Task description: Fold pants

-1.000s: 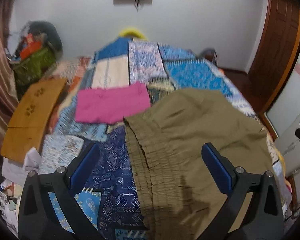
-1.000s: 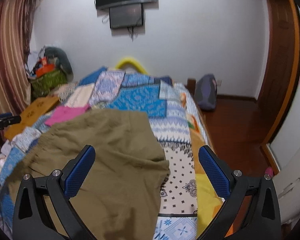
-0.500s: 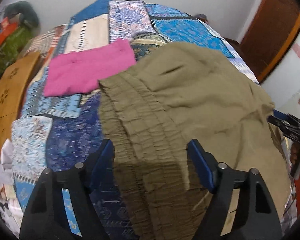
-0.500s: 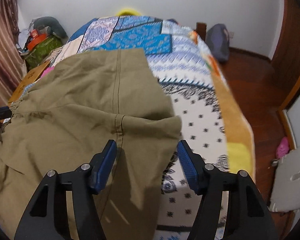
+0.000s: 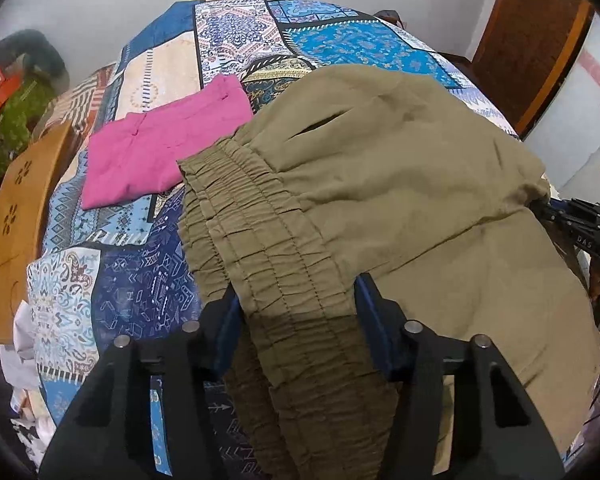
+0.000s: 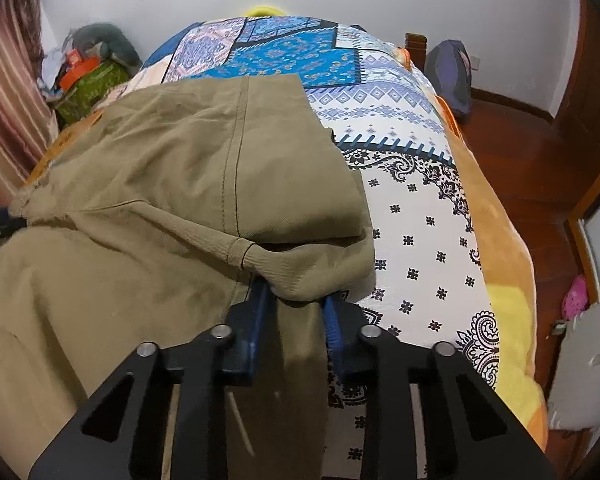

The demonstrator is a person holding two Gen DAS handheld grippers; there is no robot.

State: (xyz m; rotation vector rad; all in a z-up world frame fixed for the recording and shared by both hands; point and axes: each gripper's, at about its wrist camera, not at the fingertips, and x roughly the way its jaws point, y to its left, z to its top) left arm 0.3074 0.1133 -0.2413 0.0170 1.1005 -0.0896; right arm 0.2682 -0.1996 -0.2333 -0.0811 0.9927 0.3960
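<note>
Bedroom with a white wall behind a bed (image 6: 416, 184) covered in a blue, white and orange patchwork quilt; olive-green pants (image 5: 400, 184) lie spread across its near end, and a folded pink garment (image 5: 160, 148) rests on the quilt beside their waistband, just touching it. A wooden board (image 5: 16, 216) leans at the bed's left side, and a dark backpack (image 6: 450, 76) sits on the wooden floor by the far wall. My left gripper (image 5: 296, 320) has its blue-padded jaws around the gathered elastic waistband (image 5: 260, 236), partly closed with the cloth bunched between them; I cannot tell whether the pads press it firmly. My right gripper (image 6: 296, 312) has its jaws drawn close together, pinching the hem (image 6: 312, 268) of a pant leg, and the fabric hangs down between them. I judge both ends are being taken up for a fold. The risks from here: the thick waistband could slip out of the looser left hold when lifted, the right jaws may have caught only one layer so the leg sags open, and dragging the cloth could disturb the pink garment.
</note>
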